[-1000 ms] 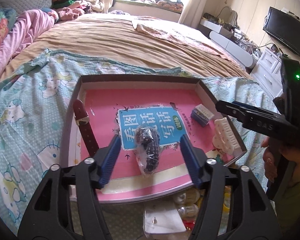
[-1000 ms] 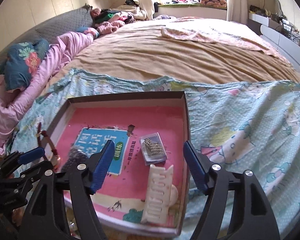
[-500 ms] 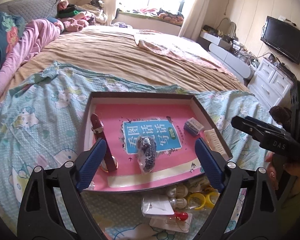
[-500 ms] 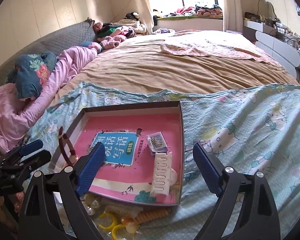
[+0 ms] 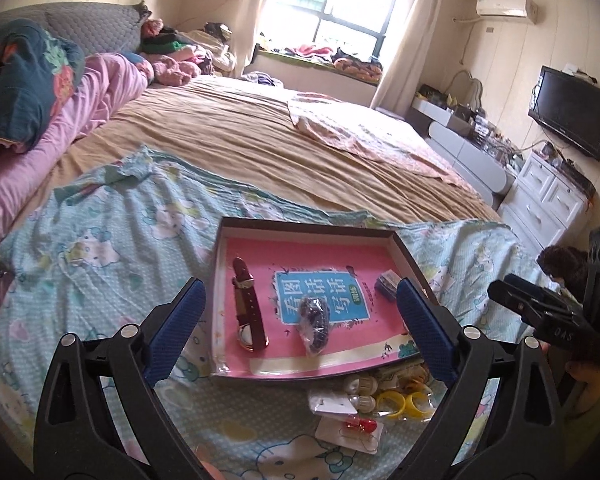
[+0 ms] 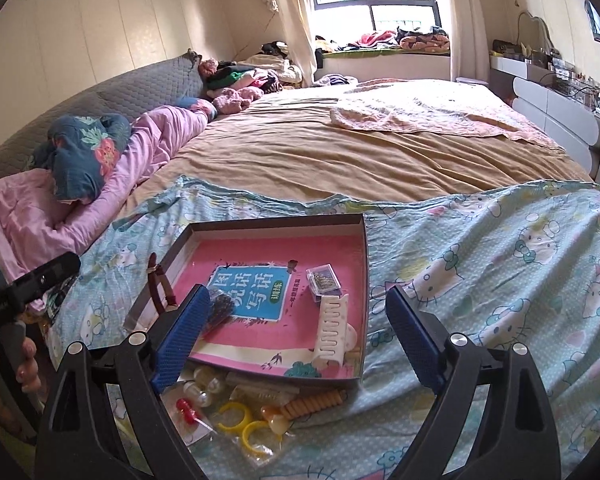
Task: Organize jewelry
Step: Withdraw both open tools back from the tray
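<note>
**Tray loaded, both claws clear**

I see the shallow tray [image 5: 305,229] on the cartoon-print sheet [image 5: 112,248] at the foot of the bed. In it: a maroon-strapped watch [image 5: 248,309] along its left side, a clear bag of dark beads [image 5: 315,320] mid-tray, a small clear box [image 6: 323,282] and a white hair claw [image 6: 331,330] to the right. The pink liner carries a blue label with large Chinese characters; I can't read them reliably.

Loose pieces lie just outside the near rim: yellow rings [image 6: 242,426], pearl-like beads [image 6: 202,386], a red piece on a card [image 5: 359,426].

My left gripper [image 5: 300,328] is still spreading its jaws, nothing between them. My right gripper [image 6: 296,332] stands wide, holding nothing. "DAS" shows on the right gripper's body.
</note>
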`<state>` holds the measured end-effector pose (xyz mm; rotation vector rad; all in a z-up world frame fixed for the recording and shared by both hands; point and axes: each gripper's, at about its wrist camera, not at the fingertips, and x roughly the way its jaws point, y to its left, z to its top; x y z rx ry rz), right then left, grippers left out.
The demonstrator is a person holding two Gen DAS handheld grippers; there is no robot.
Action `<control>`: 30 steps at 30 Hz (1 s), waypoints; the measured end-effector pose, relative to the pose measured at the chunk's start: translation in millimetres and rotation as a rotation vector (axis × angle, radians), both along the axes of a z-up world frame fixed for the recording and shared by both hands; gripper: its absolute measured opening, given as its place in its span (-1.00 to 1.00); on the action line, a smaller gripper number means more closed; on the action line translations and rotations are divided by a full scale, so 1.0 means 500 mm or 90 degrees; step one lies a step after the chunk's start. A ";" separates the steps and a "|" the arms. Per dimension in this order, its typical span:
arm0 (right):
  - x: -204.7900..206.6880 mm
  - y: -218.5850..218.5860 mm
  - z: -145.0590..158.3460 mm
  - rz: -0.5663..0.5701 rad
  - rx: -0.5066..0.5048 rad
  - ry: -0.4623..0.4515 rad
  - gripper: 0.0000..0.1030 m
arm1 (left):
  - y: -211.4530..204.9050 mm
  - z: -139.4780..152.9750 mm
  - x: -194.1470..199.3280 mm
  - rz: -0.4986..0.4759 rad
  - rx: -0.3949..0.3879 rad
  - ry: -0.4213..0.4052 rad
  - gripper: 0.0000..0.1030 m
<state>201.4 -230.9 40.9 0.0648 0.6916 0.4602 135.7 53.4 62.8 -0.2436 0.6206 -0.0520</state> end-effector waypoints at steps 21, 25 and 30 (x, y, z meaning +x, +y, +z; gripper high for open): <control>-0.092 -0.015 0.000 0.042 -0.004 -0.010 0.72 | -0.028 0.003 -0.065 -0.006 0.027 0.001 0.78; -0.101 -0.016 -0.011 0.050 -0.006 -0.002 0.72 | -0.034 -0.010 -0.071 -0.007 0.035 0.013 0.79; -0.110 -0.018 -0.028 0.061 -0.011 0.009 0.72 | -0.036 -0.027 -0.078 -0.001 0.040 0.030 0.79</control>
